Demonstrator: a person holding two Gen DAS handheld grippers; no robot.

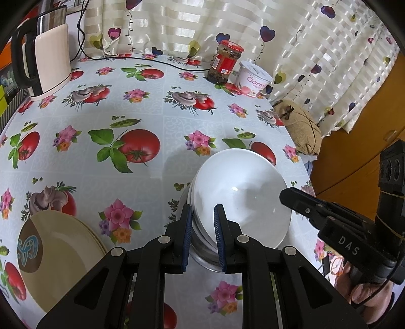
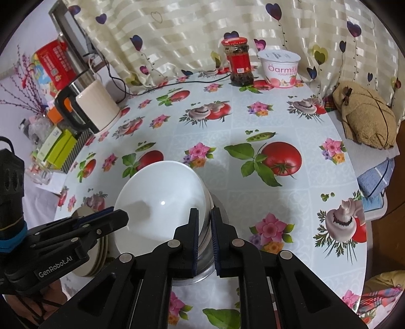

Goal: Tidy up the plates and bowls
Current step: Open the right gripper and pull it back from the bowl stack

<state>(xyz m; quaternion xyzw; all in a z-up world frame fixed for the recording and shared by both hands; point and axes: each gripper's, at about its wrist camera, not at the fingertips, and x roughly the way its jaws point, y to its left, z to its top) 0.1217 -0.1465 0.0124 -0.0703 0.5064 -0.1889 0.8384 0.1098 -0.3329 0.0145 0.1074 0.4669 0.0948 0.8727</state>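
The left gripper (image 1: 202, 227) has its jaws clamped on the near rim of the white bowl (image 1: 243, 192), one blue pad inside and one outside. The right gripper (image 2: 205, 232) holds the opposite edge of the same stack; its jaws are nearly together, and they seem to pinch the rims of the white bowl and the steel bowl (image 2: 206, 253) under it, although the pads hide the exact contact. The white bowl is nested in the steel bowl and is tilted, so its opening faces up and a little toward the cameras; it is round, so no long axis shows. The stack is at the near part of the bench (image 1: 157, 106), and the fingers cover the lower part of the steel bowl. Just beside the stack, on the side of the left gripper, lies a pile of cream plates (image 1: 60, 253), cut off by the picture edge. Well apart, at the far edge near the curtain (image 1: 177, 22), stand a red-lidded jar (image 1: 225, 63), a yogurt tub (image 1: 253, 78) and a kettle (image 1: 48, 55).
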